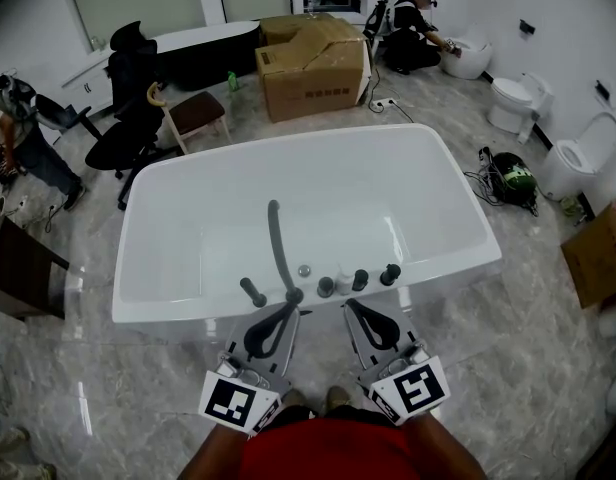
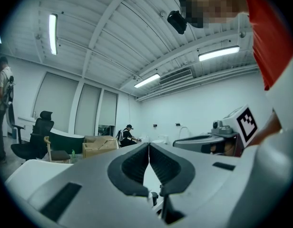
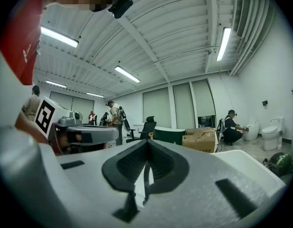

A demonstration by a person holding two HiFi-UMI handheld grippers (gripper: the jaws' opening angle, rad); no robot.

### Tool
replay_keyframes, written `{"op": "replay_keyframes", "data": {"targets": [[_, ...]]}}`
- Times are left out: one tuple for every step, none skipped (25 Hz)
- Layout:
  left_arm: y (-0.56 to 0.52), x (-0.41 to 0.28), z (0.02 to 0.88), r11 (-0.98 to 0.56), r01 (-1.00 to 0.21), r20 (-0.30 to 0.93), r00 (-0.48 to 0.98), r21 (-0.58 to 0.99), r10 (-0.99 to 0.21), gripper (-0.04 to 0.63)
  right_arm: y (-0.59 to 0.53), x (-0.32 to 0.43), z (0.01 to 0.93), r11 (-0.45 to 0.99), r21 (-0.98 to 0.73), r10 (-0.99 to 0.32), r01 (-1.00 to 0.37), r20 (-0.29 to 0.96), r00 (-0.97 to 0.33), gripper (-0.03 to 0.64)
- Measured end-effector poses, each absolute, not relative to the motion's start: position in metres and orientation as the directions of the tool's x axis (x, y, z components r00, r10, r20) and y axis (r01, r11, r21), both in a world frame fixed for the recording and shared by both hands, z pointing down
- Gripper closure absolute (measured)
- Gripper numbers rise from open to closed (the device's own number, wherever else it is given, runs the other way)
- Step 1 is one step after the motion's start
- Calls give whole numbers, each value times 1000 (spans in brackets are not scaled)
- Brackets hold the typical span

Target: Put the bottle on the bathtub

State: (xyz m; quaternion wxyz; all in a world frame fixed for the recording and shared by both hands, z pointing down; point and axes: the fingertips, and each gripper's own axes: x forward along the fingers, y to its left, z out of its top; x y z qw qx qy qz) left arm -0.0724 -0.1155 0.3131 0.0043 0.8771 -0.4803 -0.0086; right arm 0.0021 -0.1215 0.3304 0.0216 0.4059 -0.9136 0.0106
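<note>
A white bathtub (image 1: 168, 308) fills the middle of the head view, with a grey spout (image 1: 278, 243) and several dark knobs (image 1: 360, 279) on its near rim. Between the knobs stands a small pale object (image 1: 343, 280), too small to tell what it is. A small green bottle (image 1: 233, 81) stands on the floor far behind the tub, beside a cardboard box (image 1: 313, 63). My left gripper (image 1: 288, 308) and right gripper (image 1: 356, 308) hover side by side just short of the near rim. Both are shut with nothing between the jaws, as the left gripper view (image 2: 149, 148) and right gripper view (image 3: 147, 144) show.
A black office chair (image 1: 128, 118) and a wooden chair (image 1: 193, 113) stand behind the tub on the left. Toilets (image 1: 513, 98) line the right wall, with a black helmet (image 1: 513, 176) on the floor. A person crouches at the back (image 1: 413, 33); another stands far left (image 1: 18, 138).
</note>
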Motion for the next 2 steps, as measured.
{"op": "replay_keyframes", "data": {"targets": [[-116,-73,313,-539,-842,-10,539,15,-842,584,-122,2,331,670,-1,-742,-743,50,-669,612],[-116,-73,313,-539,-842,-9,539,15,-842,584,-122,1,332,669,-1,-742,-744,53,-668,612]]}}
